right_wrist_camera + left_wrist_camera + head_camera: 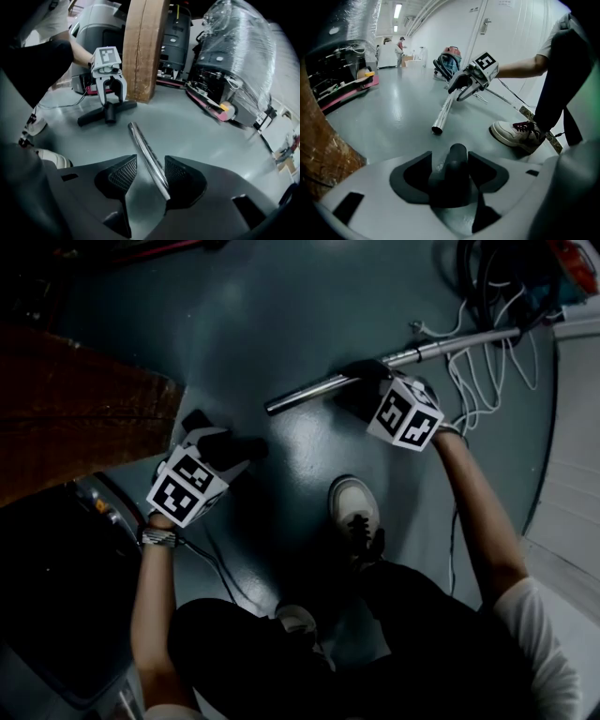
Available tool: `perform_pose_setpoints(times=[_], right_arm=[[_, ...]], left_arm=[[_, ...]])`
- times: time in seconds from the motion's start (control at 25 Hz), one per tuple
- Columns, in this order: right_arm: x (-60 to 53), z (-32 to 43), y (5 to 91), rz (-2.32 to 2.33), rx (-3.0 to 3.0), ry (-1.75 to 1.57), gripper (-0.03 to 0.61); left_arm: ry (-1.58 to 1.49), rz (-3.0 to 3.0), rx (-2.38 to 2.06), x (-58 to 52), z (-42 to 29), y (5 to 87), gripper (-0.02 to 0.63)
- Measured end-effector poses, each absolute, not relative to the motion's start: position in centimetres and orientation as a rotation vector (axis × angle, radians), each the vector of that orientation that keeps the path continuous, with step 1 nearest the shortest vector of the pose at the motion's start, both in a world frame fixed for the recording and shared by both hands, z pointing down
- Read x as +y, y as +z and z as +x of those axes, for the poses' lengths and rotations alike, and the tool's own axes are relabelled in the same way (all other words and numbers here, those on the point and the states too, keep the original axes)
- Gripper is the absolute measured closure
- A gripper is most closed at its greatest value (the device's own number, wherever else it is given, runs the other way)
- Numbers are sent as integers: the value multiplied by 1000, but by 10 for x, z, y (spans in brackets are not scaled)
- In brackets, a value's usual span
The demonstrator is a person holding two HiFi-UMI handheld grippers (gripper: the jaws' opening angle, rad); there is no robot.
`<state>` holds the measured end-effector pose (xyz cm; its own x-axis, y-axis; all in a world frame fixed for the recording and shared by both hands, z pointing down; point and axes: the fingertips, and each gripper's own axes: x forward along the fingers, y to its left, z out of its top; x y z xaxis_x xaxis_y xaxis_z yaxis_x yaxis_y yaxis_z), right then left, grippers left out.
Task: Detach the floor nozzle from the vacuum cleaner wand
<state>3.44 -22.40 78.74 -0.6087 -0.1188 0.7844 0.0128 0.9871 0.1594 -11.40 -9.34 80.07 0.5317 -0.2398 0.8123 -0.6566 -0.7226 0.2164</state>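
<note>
The chrome wand point(394, 360) lies on the grey floor, its open end point(437, 130) free and apart from the black floor nozzle point(101, 114). My left gripper point(225, 448) hangs over the nozzle. In the left gripper view its jaws stand open around the nozzle's dark upright neck point(458, 154), with gaps on both sides. My right gripper point(361, 385) sits over the wand's middle. Its jaws are open with the wand point(140, 140) running between the mesh pads point(123, 174), closer to the right pad.
My white shoe point(354, 507) stands on the floor between the grippers. White cables point(478, 381) and the vacuum body point(449, 63) lie beyond the wand. A wooden panel point(75, 409) and a grey machine point(56, 615) are at the left, with a plastic-wrapped machine point(234, 61) behind.
</note>
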Motion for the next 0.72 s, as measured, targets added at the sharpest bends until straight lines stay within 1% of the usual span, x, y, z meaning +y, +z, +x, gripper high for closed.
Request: perform_pose_setpoints(times=[0.2,0.28,0.32,0.4,0.44,0.52,0.72], right_arm=[[-215,30,772,160,-2304,-103,383],[-214,25,767,224,-2321,-79,404],[-215,21,766,267,-2322,-72,431],[-216,12,763,336,-2325,-64,494],[-215,8,760,356,-2333,-57,512],[-212,-2,753,375,-2356,-35,529],[-222,-24,715,453,-2451,34,540]], left_arm=[[1018,2319,-861,-112,-117,780,428],[977,2336,-945,-121,-119,769,457],[971,2335,-995,-125,-122,766,485],[985,2324,-1094,-132,-130,762,594],[996,2319,-1130,-135,-133,760,612],[1003,2315,-1175,-139,-136,755,612],[891,2315,-1335,-153,-148,729,612]])
